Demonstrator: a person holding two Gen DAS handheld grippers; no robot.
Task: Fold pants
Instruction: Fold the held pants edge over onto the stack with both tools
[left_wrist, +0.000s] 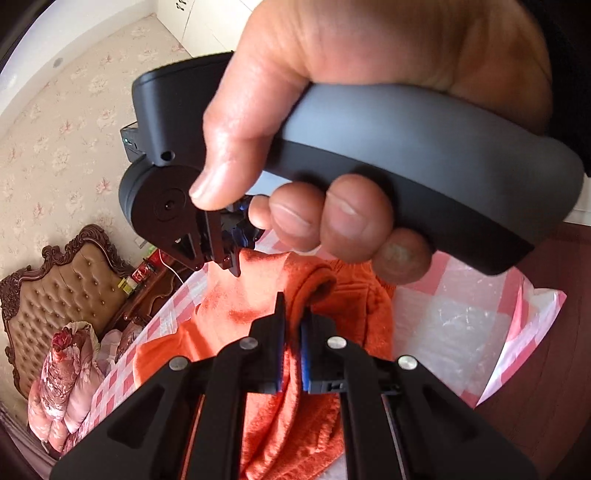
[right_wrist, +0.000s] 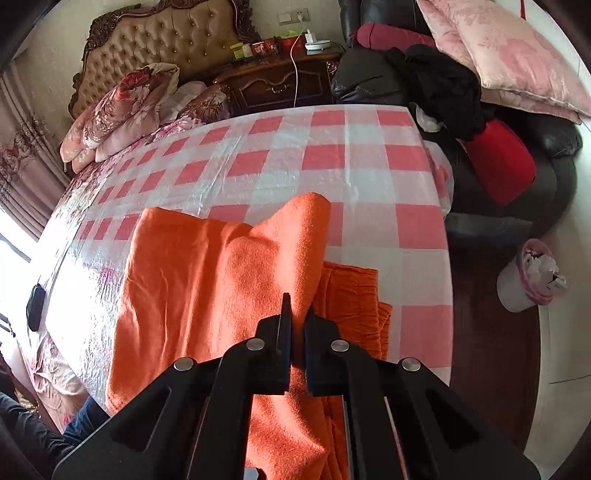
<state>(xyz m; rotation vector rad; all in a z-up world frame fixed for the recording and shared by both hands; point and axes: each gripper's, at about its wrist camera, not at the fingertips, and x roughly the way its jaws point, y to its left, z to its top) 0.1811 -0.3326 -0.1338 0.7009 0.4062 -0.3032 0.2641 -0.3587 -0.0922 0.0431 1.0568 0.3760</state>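
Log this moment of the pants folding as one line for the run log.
left gripper: shut on orange pants | right gripper: shut on pants | fabric lifted over checkered cloth | fold not yet laid

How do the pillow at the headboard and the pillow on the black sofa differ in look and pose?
The pillow at the headboard has bold dark-red flowers; the pillow on the black sofa is pale pink with a faint pattern. The headboard pillow lies bunched on the bed; the sofa pillow lies spread out, on top of the pile on the sofa. Both are pinkish.
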